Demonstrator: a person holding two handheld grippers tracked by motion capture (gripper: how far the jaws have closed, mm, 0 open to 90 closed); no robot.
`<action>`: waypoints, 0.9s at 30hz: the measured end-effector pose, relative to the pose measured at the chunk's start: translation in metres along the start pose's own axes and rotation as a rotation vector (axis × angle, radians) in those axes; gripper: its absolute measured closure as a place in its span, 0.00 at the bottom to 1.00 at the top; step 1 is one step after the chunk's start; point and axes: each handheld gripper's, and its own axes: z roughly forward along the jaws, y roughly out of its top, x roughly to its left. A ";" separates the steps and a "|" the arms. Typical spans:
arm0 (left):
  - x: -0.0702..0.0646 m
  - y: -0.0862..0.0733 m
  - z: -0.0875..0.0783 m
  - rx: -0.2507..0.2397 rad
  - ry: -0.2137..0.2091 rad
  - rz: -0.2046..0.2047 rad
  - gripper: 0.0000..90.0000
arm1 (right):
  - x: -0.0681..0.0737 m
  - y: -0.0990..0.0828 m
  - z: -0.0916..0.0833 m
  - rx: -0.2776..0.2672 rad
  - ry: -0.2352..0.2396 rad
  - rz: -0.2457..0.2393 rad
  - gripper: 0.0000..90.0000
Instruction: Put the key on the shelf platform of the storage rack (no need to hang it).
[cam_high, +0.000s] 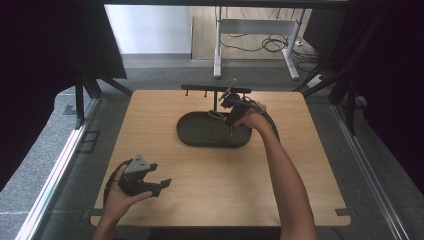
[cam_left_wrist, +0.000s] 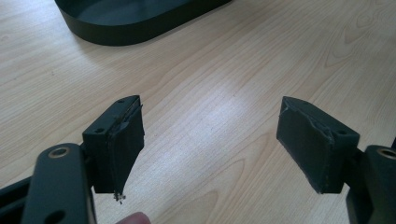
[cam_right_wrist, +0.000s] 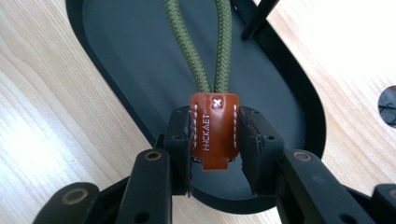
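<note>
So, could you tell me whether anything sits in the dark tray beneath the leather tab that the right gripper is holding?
Nothing visible does. The right gripper is shut on the brown leather tab of the green cord loop, and the dark oval tray below looks bare.

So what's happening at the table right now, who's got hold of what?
The right gripper is shut on a brown leather tab with a green cord loop, holding it over the dark oval tray beside a black peg stand. The left gripper hangs open and empty over the wooden table near the person's side.
</note>
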 end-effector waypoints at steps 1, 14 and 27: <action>0.000 0.000 0.000 -0.001 0.001 0.000 0.26 | 0.000 -0.001 0.002 0.001 -0.003 -0.002 0.74; 0.000 0.000 0.002 0.008 0.000 0.004 0.26 | 0.002 -0.009 0.021 -0.003 -0.002 0.019 0.73; -0.002 0.000 0.006 0.021 -0.004 0.012 0.26 | 0.003 -0.018 0.032 0.000 0.019 0.026 0.68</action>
